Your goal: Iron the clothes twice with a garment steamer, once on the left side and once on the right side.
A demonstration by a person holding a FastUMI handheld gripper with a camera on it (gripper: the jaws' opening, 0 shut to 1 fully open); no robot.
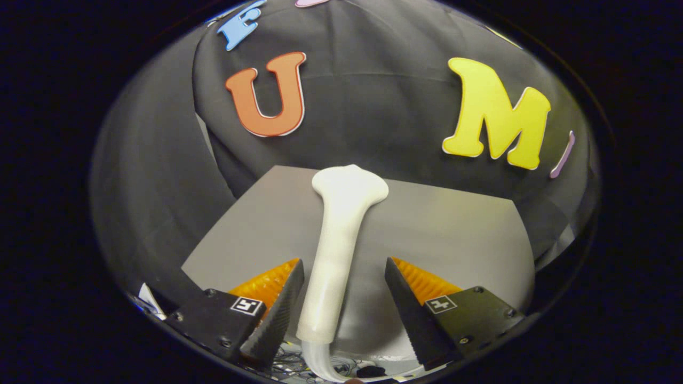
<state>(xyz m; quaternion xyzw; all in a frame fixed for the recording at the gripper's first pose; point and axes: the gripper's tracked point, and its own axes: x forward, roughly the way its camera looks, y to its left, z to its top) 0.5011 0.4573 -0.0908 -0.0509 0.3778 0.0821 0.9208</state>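
garment steamer (341,240) lies between the spread fingers of the gripper (344,280).

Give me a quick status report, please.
Gripper open, straddling steamer handle, left finger touching. Steamer lying on grey board. Nothing in the way.

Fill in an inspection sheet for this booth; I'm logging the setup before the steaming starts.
Surface: flat grey board, bare around the steamer.
Job's things: white plastic garment steamer lying on the board, handle between the fingers, head pointing away; no clothes seen.
Clutter: nothing seen on the board.
Grippers: gripper open; one finger touches or nearly touches the handle, the other stands clear.
Cables: translucent hose leaves the handle; tangled wires below.
Surroundings: black cloth wall.
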